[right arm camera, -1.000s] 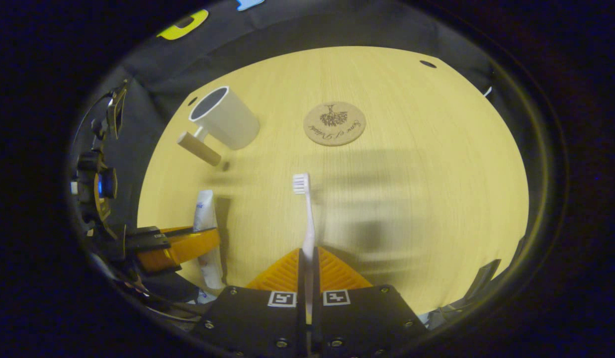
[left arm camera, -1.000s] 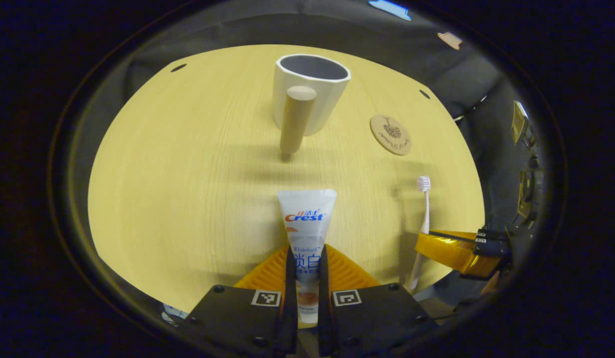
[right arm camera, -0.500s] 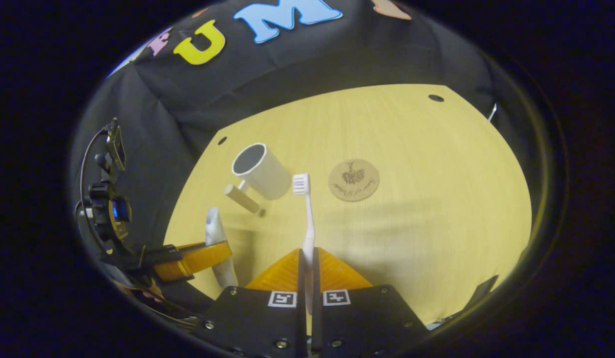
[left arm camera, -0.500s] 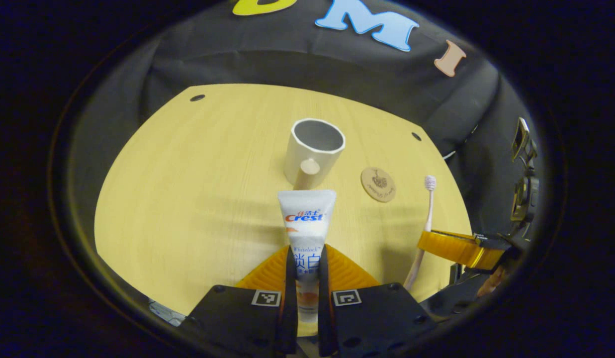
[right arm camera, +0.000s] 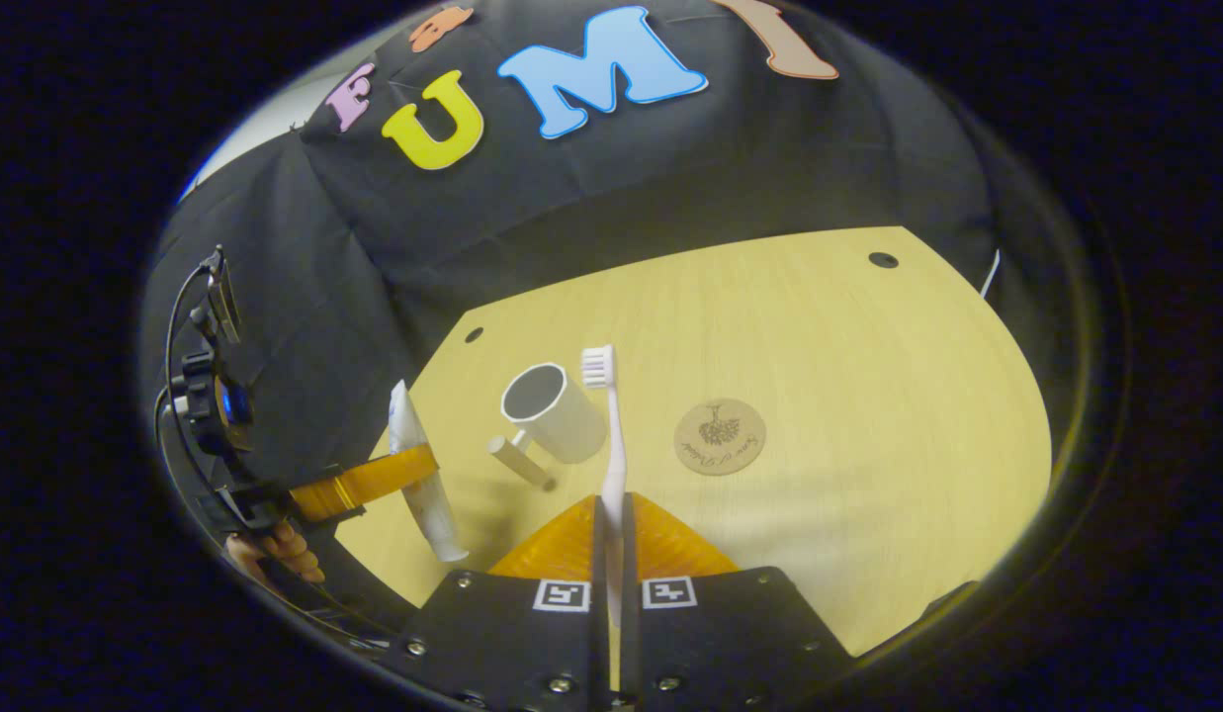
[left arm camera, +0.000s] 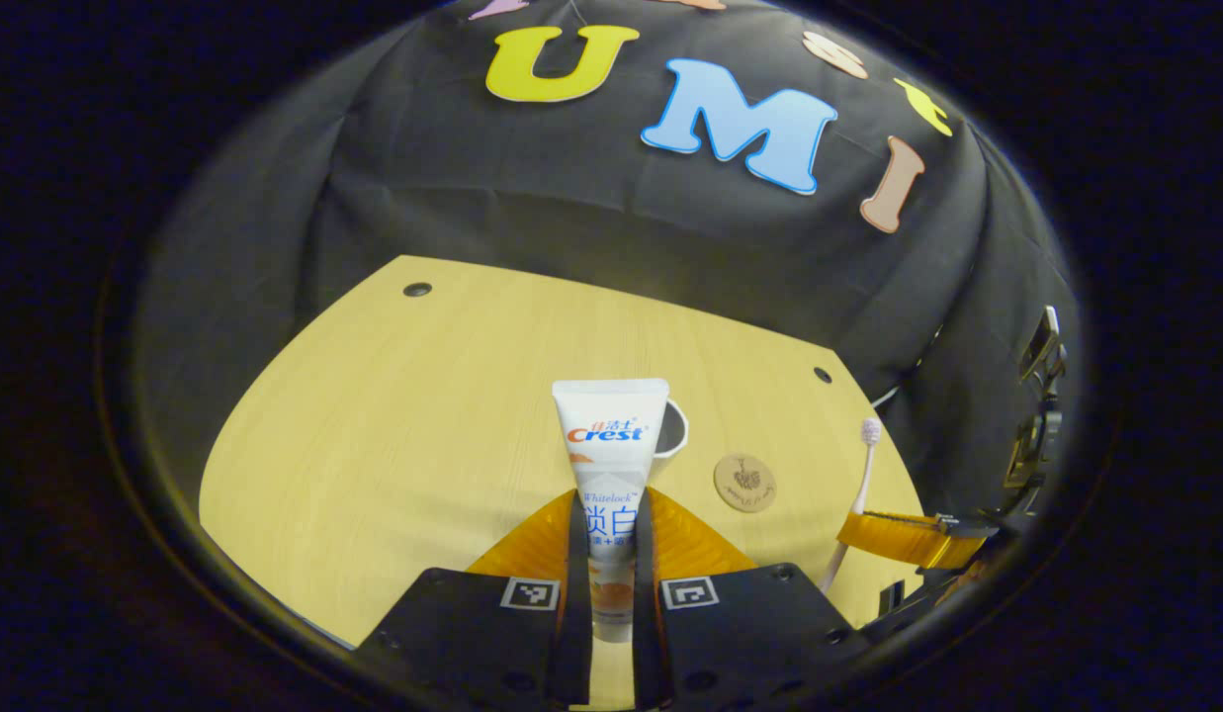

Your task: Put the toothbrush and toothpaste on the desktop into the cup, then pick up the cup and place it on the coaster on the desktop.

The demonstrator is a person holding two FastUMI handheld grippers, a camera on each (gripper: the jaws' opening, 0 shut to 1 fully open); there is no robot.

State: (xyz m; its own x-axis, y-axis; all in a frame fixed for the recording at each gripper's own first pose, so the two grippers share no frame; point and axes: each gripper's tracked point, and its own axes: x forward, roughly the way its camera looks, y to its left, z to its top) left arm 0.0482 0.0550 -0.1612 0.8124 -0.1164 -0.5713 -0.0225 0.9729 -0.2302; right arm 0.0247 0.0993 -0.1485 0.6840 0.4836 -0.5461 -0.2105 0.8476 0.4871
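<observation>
In the left gripper view, the left tongs (left arm camera: pixel 605 554) are closed on the toothpaste tube (left arm camera: pixel 609 445), both fingers pressing its lower body so that it stands up from them, flat crimped end uppermost, lifted clear of the counter (left arm camera: pixel 374 435). In the right gripper view, the right tongs (right arm camera: pixel 611 554) are nearly fully closed, pinching the thin handle of the toothbrush (right arm camera: pixel 611 445), which rises upright from the fingers with its white bristle head at the top, also off the counter. To the left in that view the left tongs appear farther off, gripping the tube across its middle with the cap end pointing down, and the fingers of a hand (right arm camera: pixel 285 552) show beneath them. Beyond the toothbrush, the white cup (right arm camera: pixel 554 410) stands upright and empty on the wooden counter, its round wooden handle (right arm camera: pixel 520 461) sticking out toward the camera. Just to the right of the cup, apart from it, lies the round coaster (right arm camera: pixel 720 436) with a dark plant print, flat on the counter with nothing on it. In the left gripper view the cup's rim peeks out just behind the tube, the coaster lies to its right, and the right tongs hold the toothbrush at the far right edge. A small dark hole (right arm camera: pixel 882 260) marks the counter's far corner.
</observation>
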